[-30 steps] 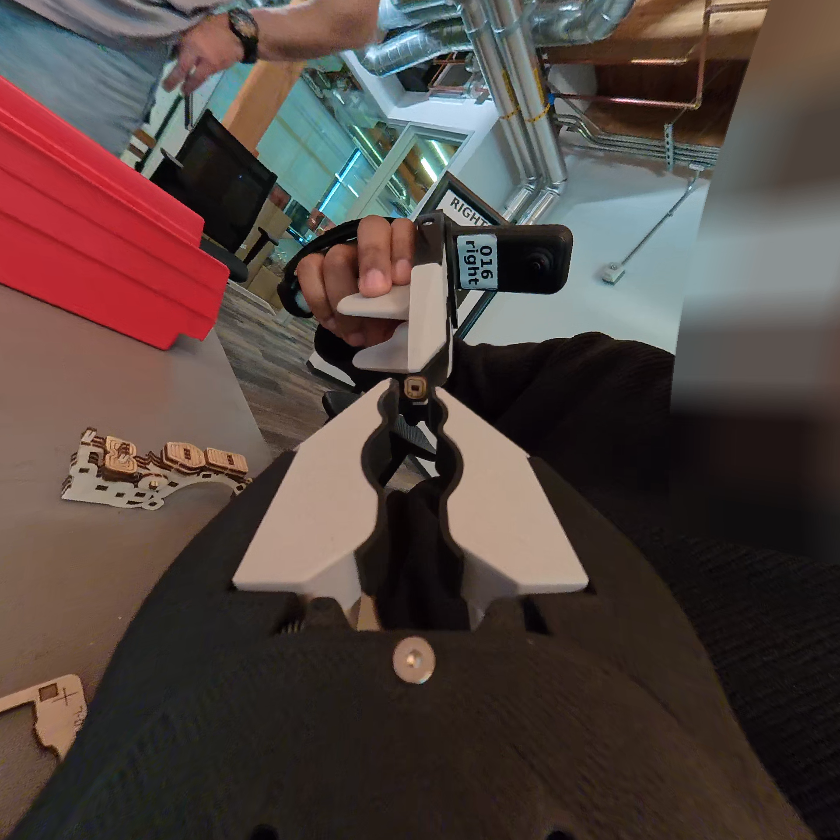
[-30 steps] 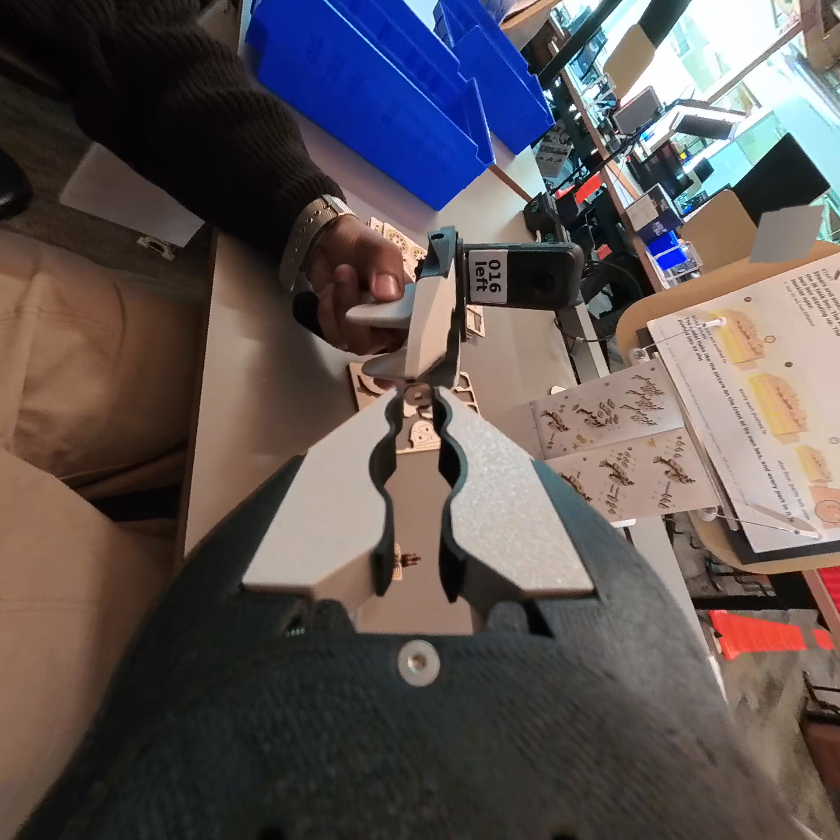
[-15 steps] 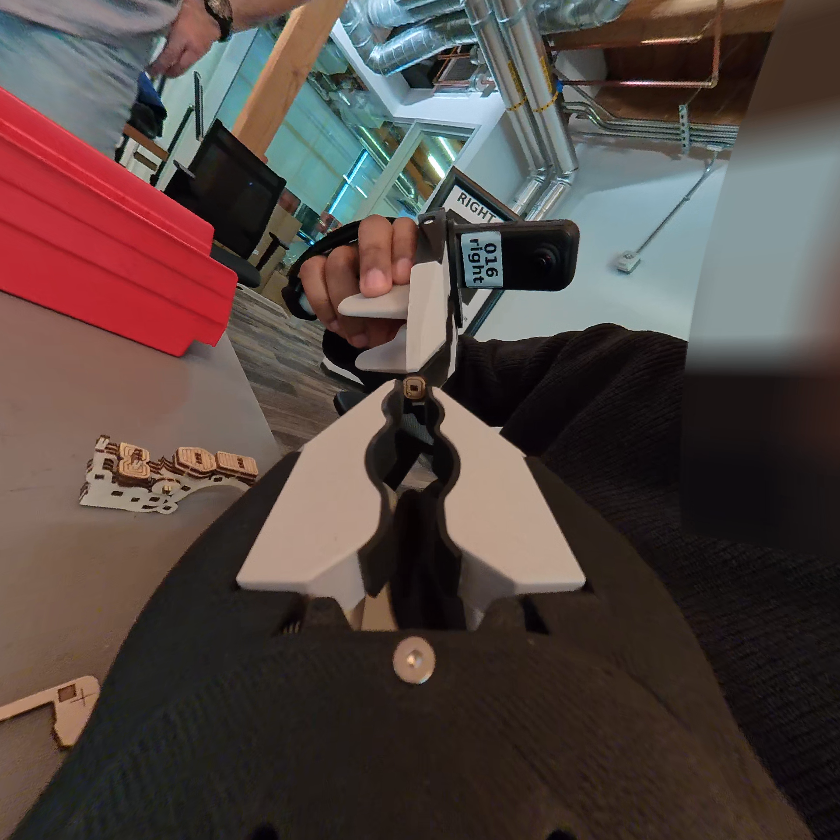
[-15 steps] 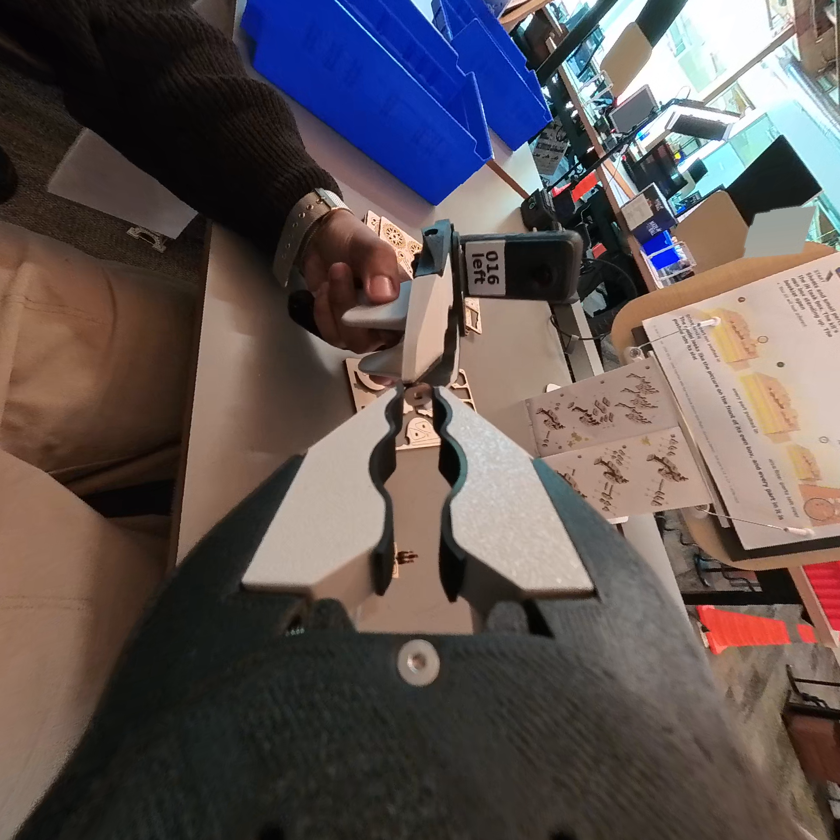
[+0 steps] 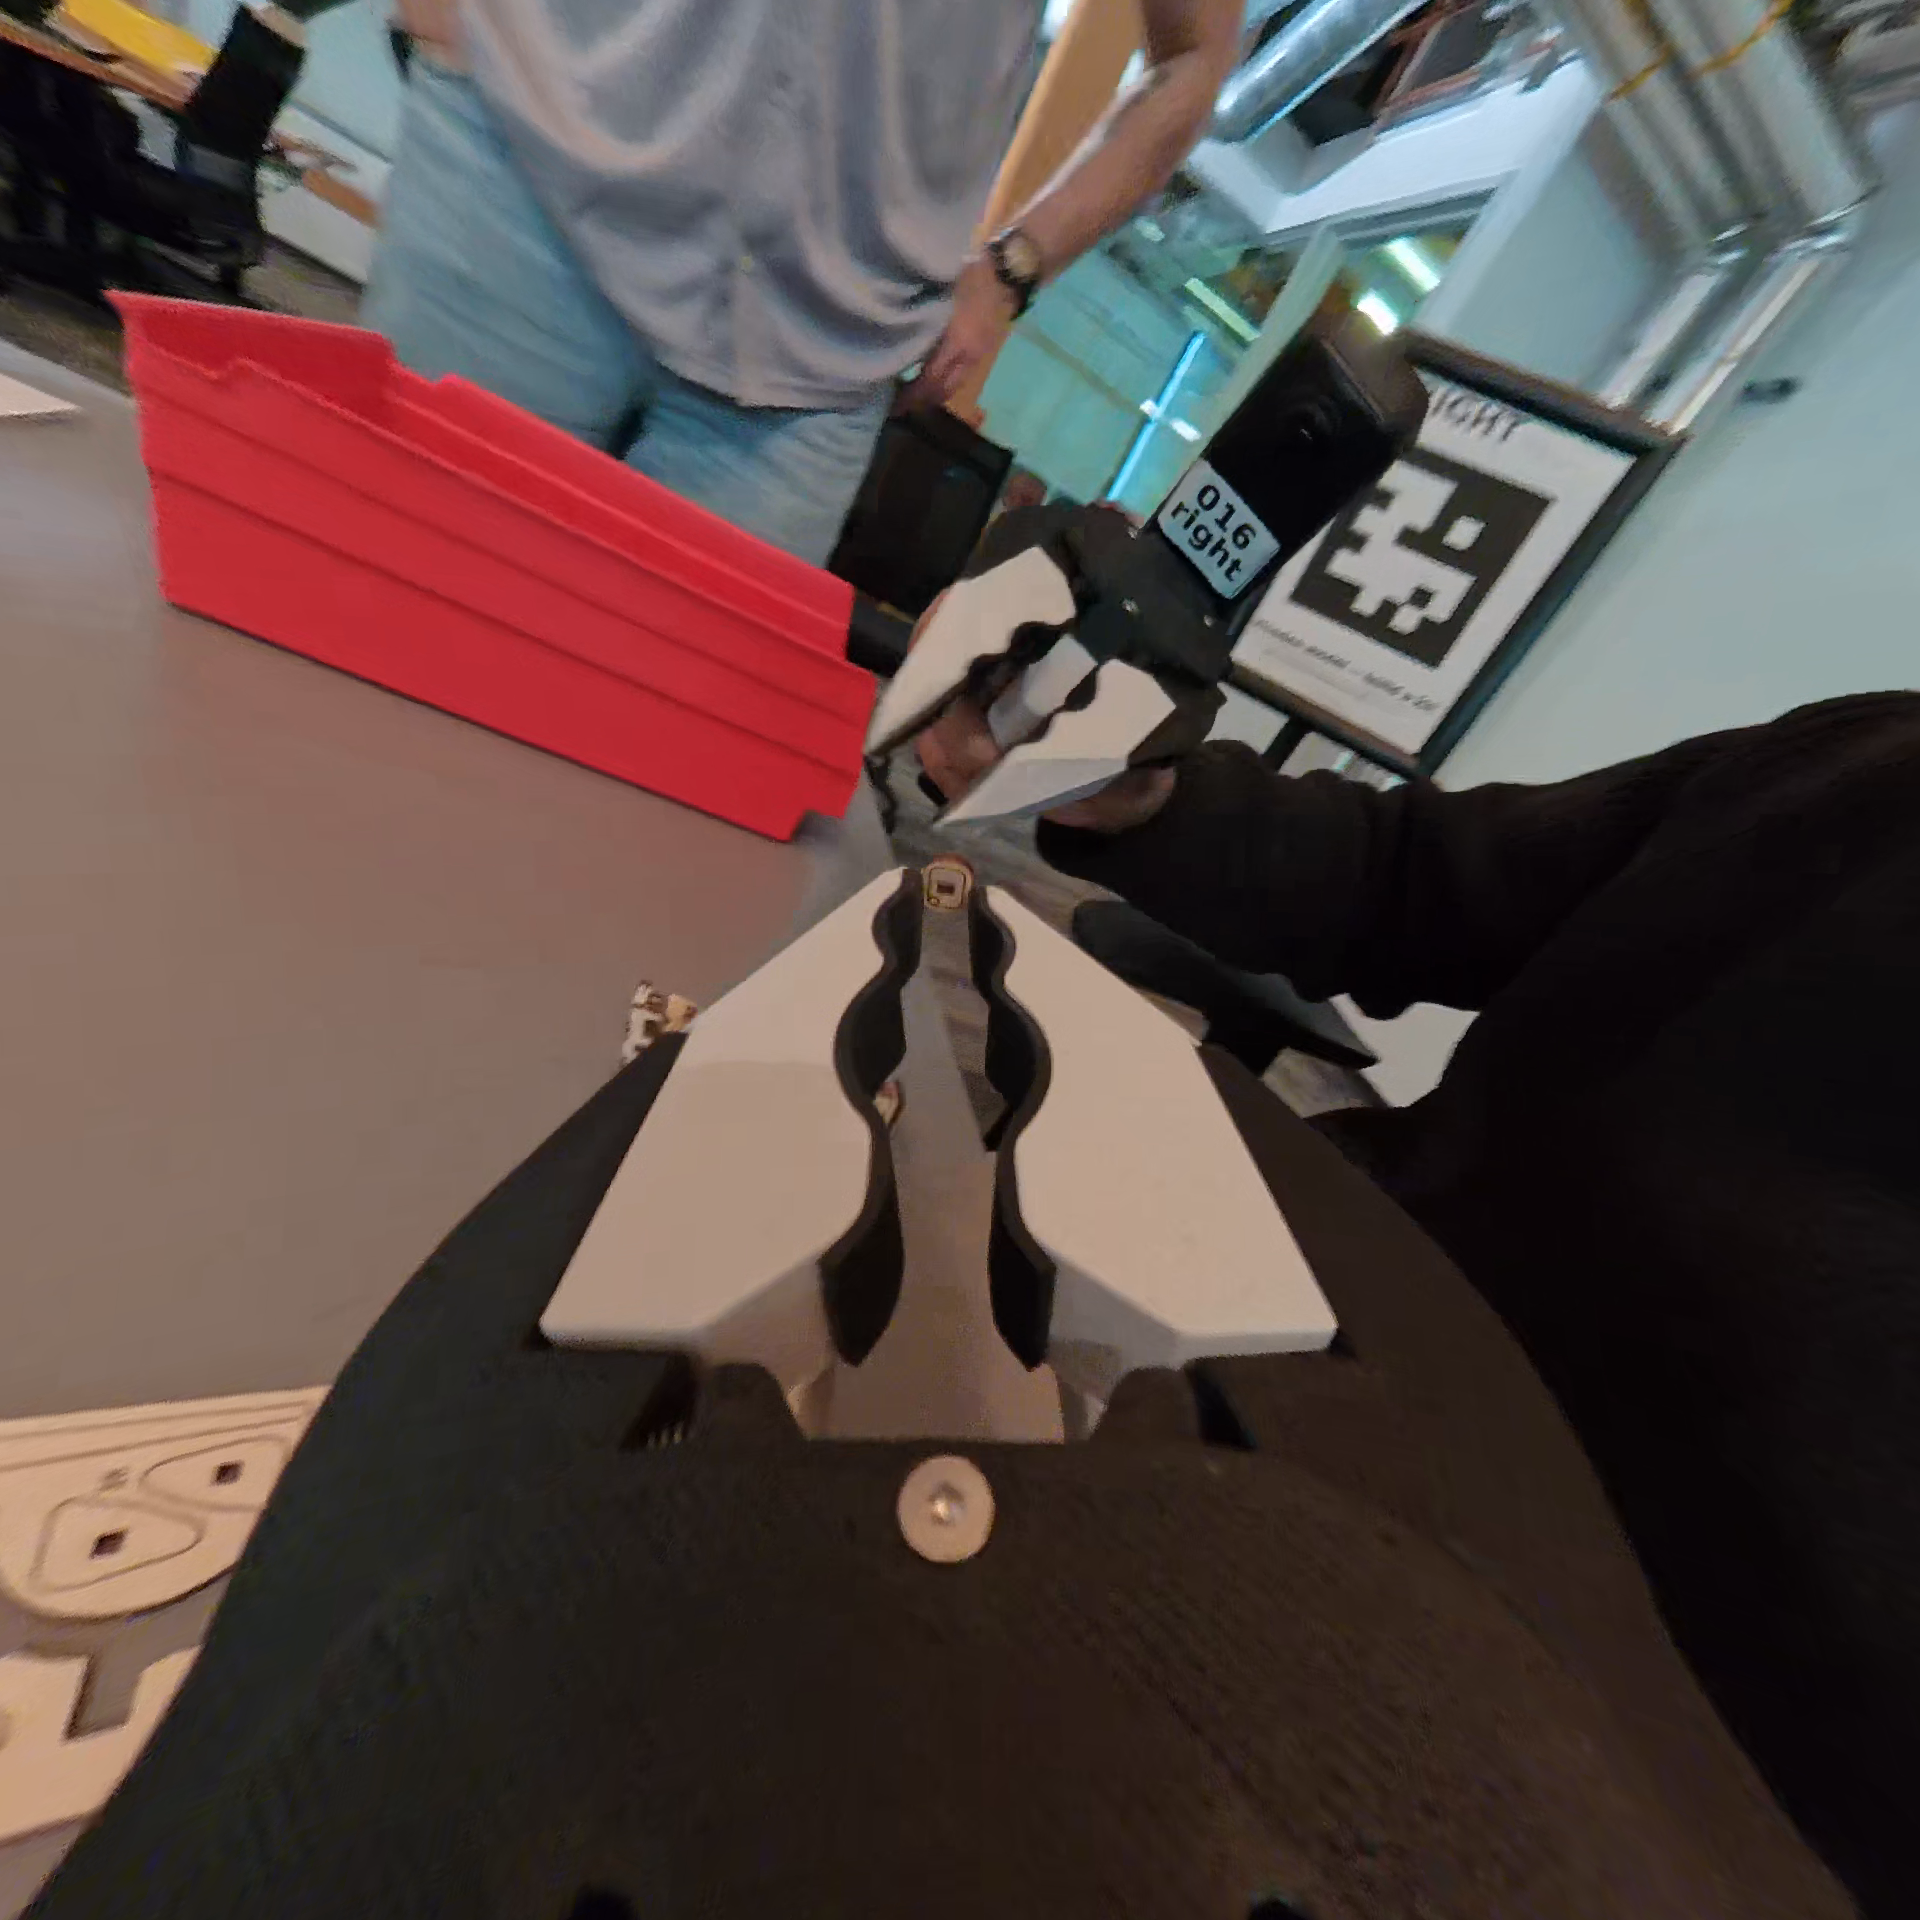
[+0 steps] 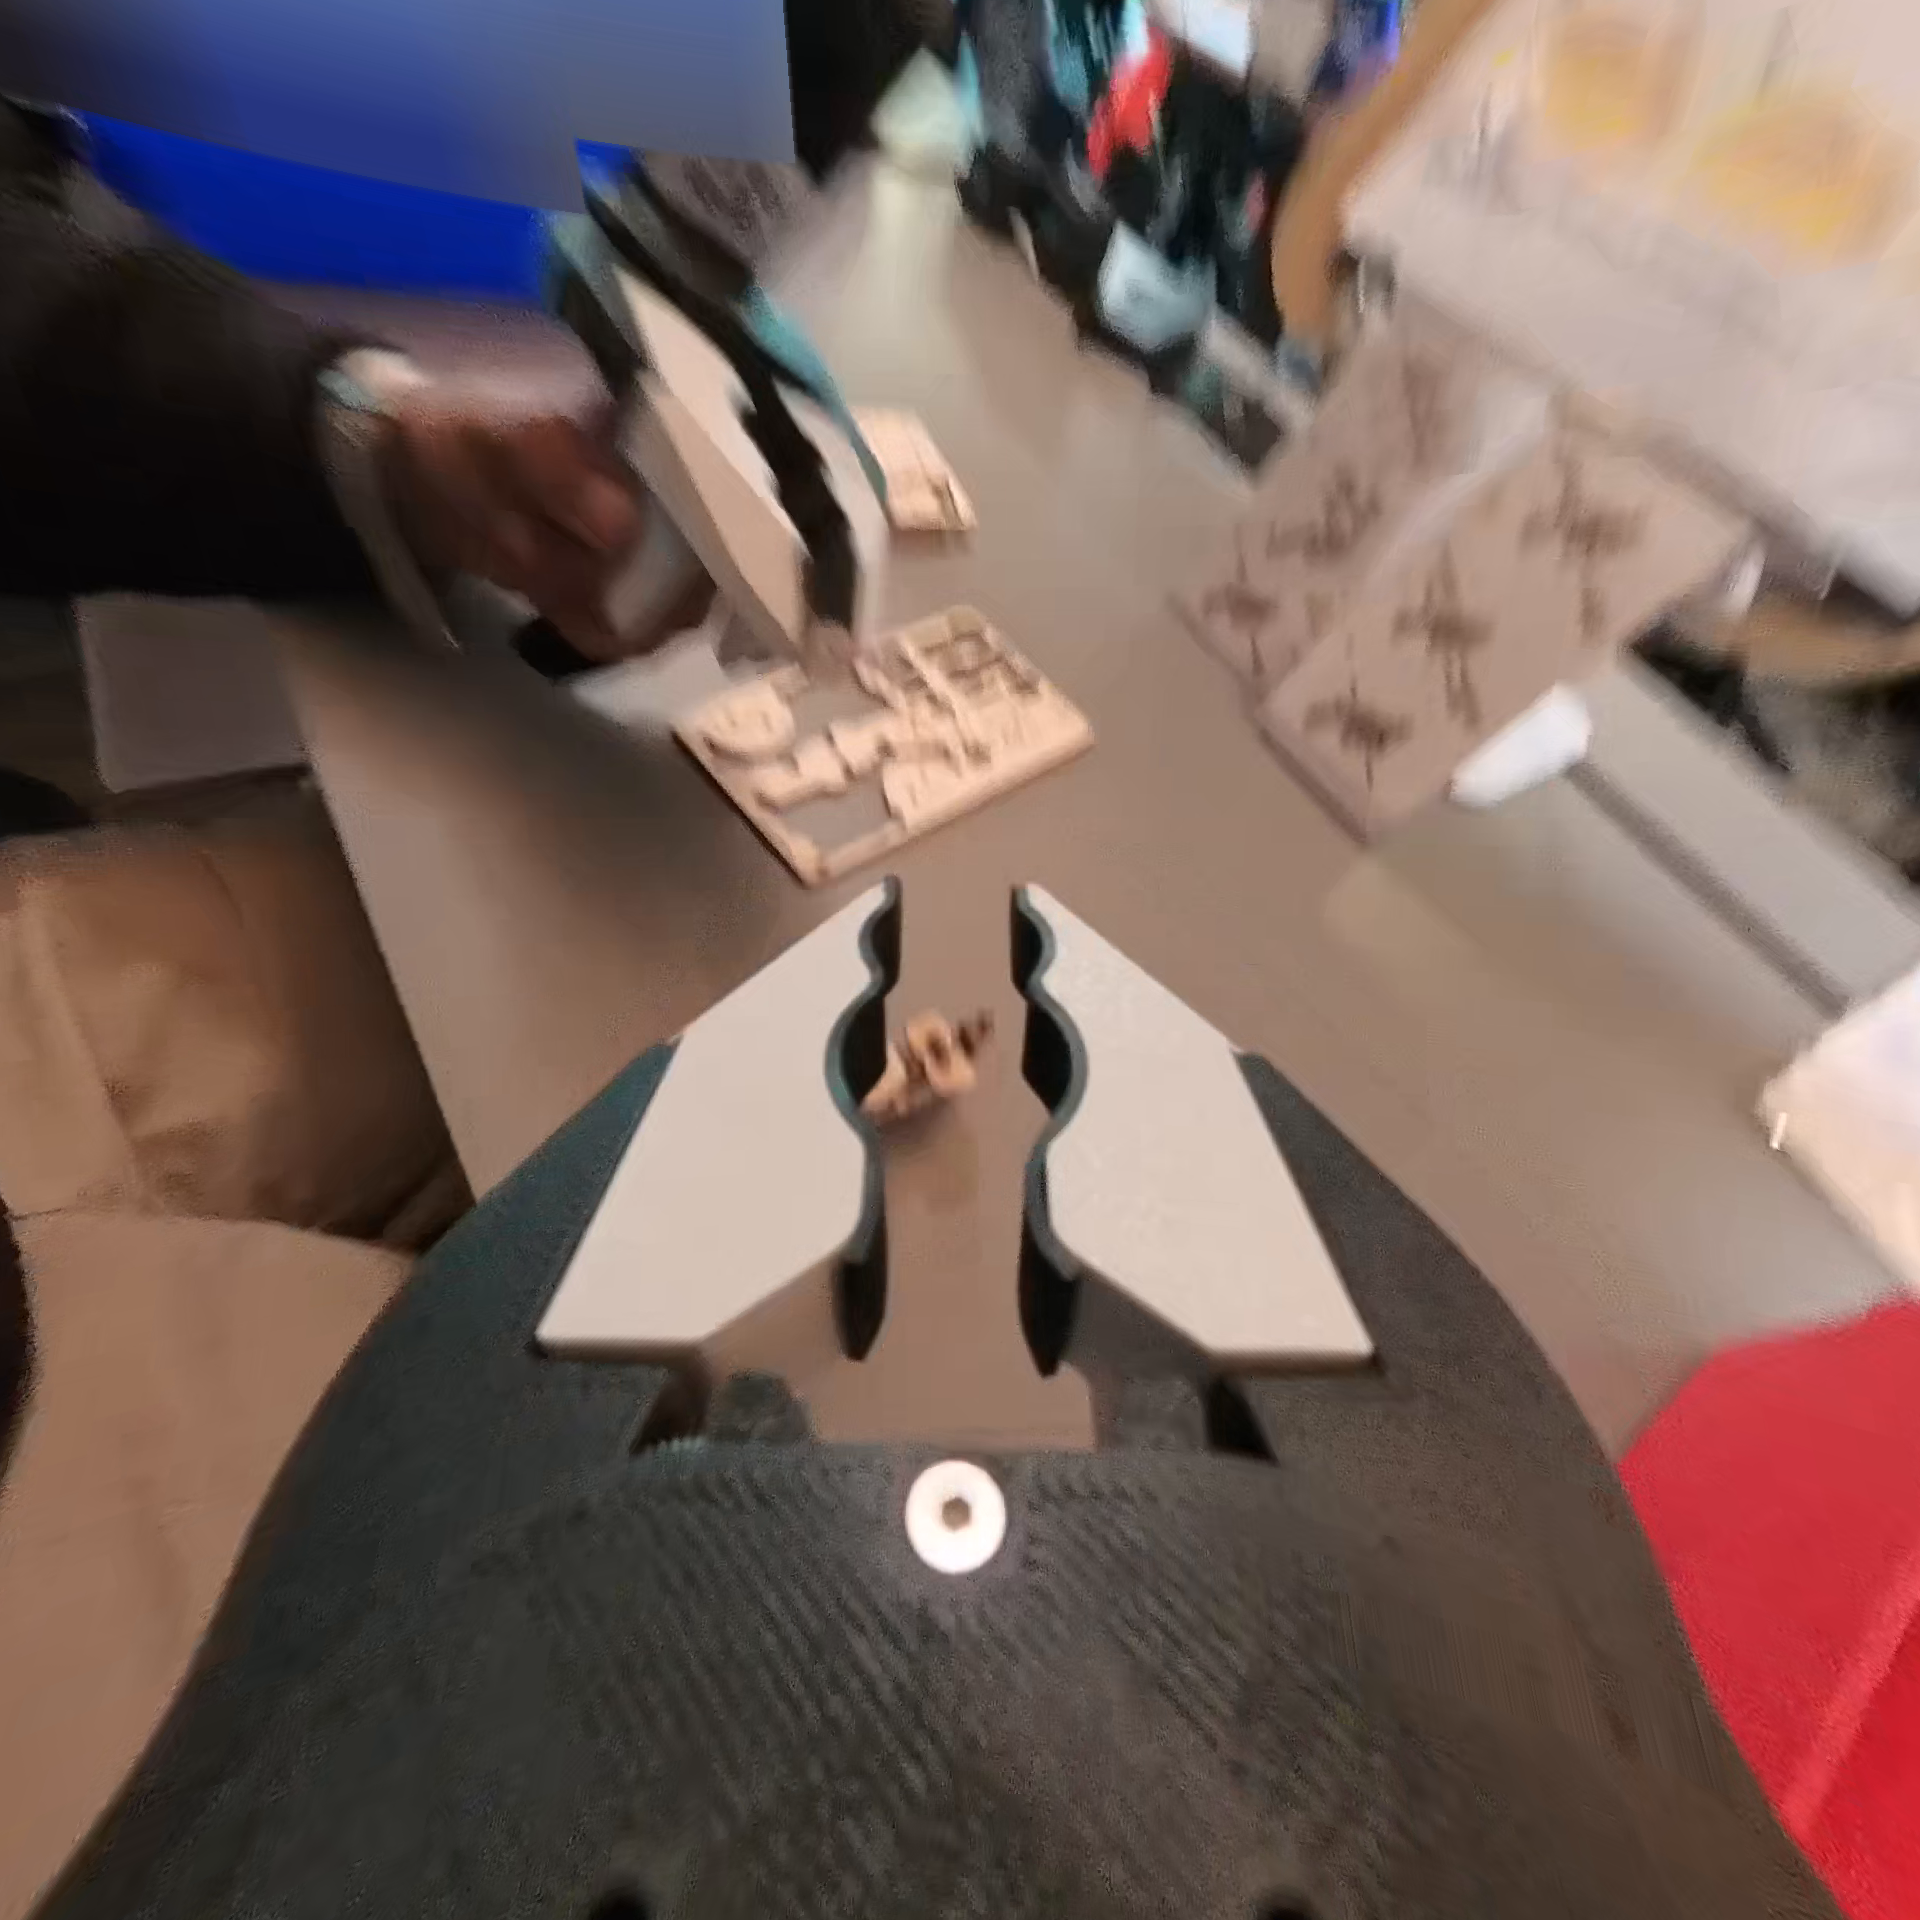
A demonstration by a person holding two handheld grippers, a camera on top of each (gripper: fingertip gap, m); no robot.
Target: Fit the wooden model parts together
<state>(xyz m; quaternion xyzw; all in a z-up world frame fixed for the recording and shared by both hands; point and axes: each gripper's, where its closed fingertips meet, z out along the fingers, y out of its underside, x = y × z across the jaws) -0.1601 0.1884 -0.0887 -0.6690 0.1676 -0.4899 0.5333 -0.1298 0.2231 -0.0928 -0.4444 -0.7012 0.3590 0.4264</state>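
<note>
My left gripper [image 5: 943, 914] is shut on a small round wooden piece [image 5: 945, 886] that sticks out at its tips, held above the grey table [image 5: 312, 987]. My right gripper [image 6: 956, 904] is open and empty, low over the table. A small wooden sub-assembly [image 6: 930, 1060] lies on the table, showing between its fingers. In the left wrist view the right gripper [image 5: 909, 784] hangs open just beyond the held piece, apart from it. In the blurred right wrist view the left gripper [image 6: 831, 603] is above a wooden parts sheet [image 6: 904, 727].
A red bin [image 5: 468, 582] stands on the table's far side, with a person [image 5: 727, 208] behind it. A cut wooden sheet [image 5: 104, 1507] lies near the left gripper. Instruction pages [image 6: 1455, 623] stand at the right. A red object [image 6: 1787, 1507] is at the lower right.
The two grippers met tip to tip on the small piece before. The right gripper has opened, let go and swung away over the table. The left gripper keeps the piece and has turned.
</note>
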